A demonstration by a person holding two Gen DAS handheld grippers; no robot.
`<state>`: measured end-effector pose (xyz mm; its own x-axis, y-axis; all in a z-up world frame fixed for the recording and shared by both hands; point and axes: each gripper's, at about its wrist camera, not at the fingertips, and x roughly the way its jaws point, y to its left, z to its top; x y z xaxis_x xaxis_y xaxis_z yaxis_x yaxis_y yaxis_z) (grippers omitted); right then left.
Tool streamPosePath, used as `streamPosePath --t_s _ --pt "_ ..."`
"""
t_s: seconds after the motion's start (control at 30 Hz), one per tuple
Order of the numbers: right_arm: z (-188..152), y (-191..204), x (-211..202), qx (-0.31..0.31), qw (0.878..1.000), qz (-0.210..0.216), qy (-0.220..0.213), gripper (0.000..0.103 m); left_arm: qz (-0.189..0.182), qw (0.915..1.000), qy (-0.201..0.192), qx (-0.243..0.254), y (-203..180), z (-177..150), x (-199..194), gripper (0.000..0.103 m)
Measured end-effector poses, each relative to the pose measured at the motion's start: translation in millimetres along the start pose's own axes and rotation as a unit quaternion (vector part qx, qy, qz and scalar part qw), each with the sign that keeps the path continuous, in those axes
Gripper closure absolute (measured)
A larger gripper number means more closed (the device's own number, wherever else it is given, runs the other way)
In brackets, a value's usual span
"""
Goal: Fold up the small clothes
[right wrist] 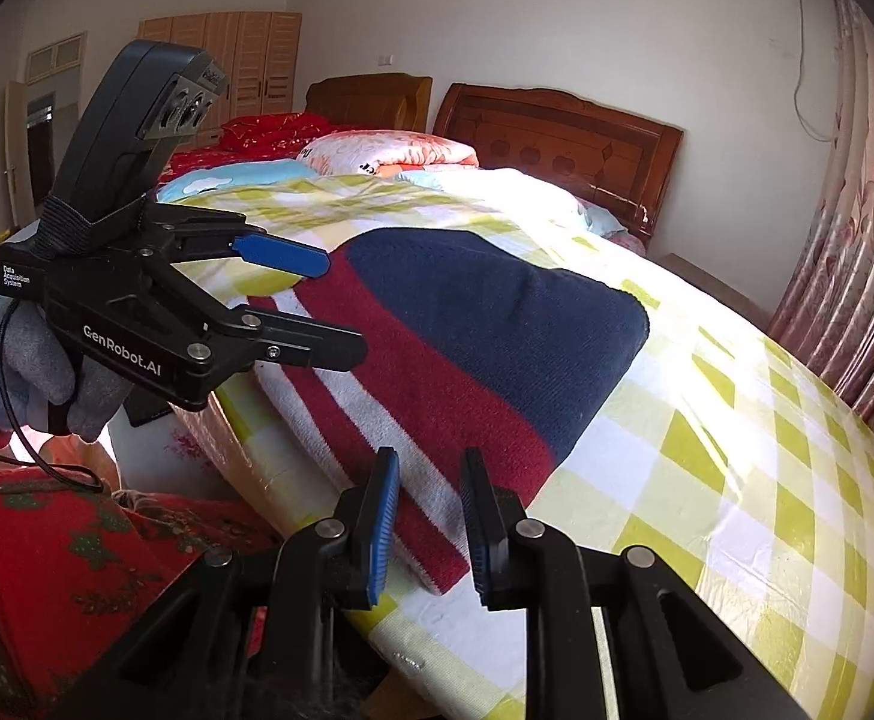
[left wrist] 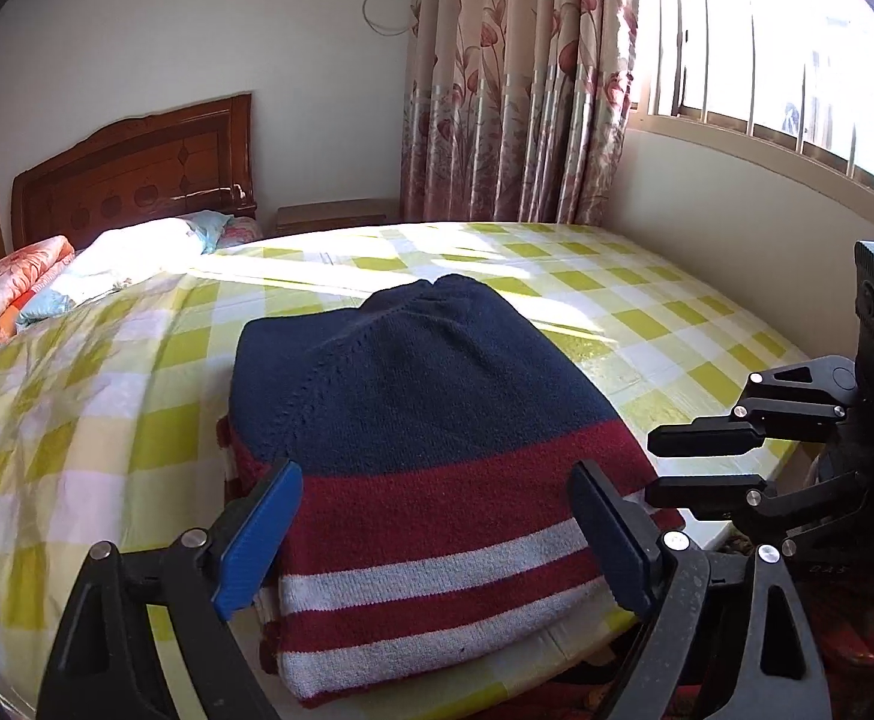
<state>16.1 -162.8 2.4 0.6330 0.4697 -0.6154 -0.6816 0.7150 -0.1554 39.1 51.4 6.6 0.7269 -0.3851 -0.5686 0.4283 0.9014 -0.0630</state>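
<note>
Left gripper (left wrist: 434,540): black, blue-padded, jaws wide, empty.
Right gripper (right wrist: 428,519): narrow gap, gripping nothing.
Folded navy, red and white striped knitted sweater (left wrist: 425,420): flat.
Right view only: grey-gloved hand (right wrist: 23,372).

One folded knitted sweater (left wrist: 413,420), navy at the top with dark red and white stripes below, lies on one bed covered by a yellow-green and white checked sheet (left wrist: 107,420). Two black hand-held tools are in view, the left tool (left wrist: 431,534) and the right tool (right wrist: 428,522), each with two fingers. Two carved brown wooden headboards (right wrist: 556,132) stand at the wall, and one flowered pink curtain (left wrist: 514,84) hangs beside one barred window (left wrist: 784,42).
</note>
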Motion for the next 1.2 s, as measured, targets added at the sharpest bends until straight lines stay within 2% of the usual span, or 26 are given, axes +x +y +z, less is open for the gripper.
streamPosePath --t_s 0.1,0.23,0.3,0.4,0.47,0.5,0.67,0.77,0.83,0.93,1.0,1.2 --pt "18 -16 10 -0.01 0.999 -0.044 -0.004 0.082 0.038 0.9992 0.013 -0.002 8 32 13 0.0" --pt "43 -57 42 0.043 0.998 -0.047 0.0 0.082 0.062 0.9958 0.058 -0.035 28 56 52 0.0" --pt "56 -80 55 0.078 0.996 -0.041 -0.002 0.082 0.068 0.9928 0.081 -0.056 38 56 71 0.0" --pt "66 -100 75 0.118 0.993 -0.023 0.007 0.082 0.091 0.9884 0.106 -0.06 45 46 93 0.0" --pt "64 -103 93 0.113 0.993 -0.014 0.04 0.082 0.077 0.9865 0.123 -0.076 52 36 102 0.0" --pt "62 -103 101 0.106 0.993 -0.021 0.057 0.082 0.071 0.986 0.125 -0.085 54 36 101 0.0" --pt "72 -101 90 0.104 0.993 -0.034 0.035 0.082 0.078 0.9895 0.098 -0.073 46 52 82 0.0" --pt "85 -94 90 0.091 0.995 -0.042 0.021 0.082 0.111 0.9884 0.092 -0.047 38 66 85 0.0" --pt "91 -93 101 0.088 0.995 -0.044 0.029 0.082 0.129 0.9856 0.104 -0.03 34 66 96 0.0" --pt "86 -94 131 0.08 0.993 -0.044 0.073 0.082 0.144 0.9815 0.125 -0.016 35 57 115 0.0" --pt "82 -96 135 0.079 0.994 -0.04 0.064 0.082 0.14 0.9829 0.117 -0.025 39 54 113 0.0" --pt "77 -107 101 0.154 0.987 -0.011 0.036 0.081 0.154 0.9834 0.097 -0.001 32 49 93 0.0"
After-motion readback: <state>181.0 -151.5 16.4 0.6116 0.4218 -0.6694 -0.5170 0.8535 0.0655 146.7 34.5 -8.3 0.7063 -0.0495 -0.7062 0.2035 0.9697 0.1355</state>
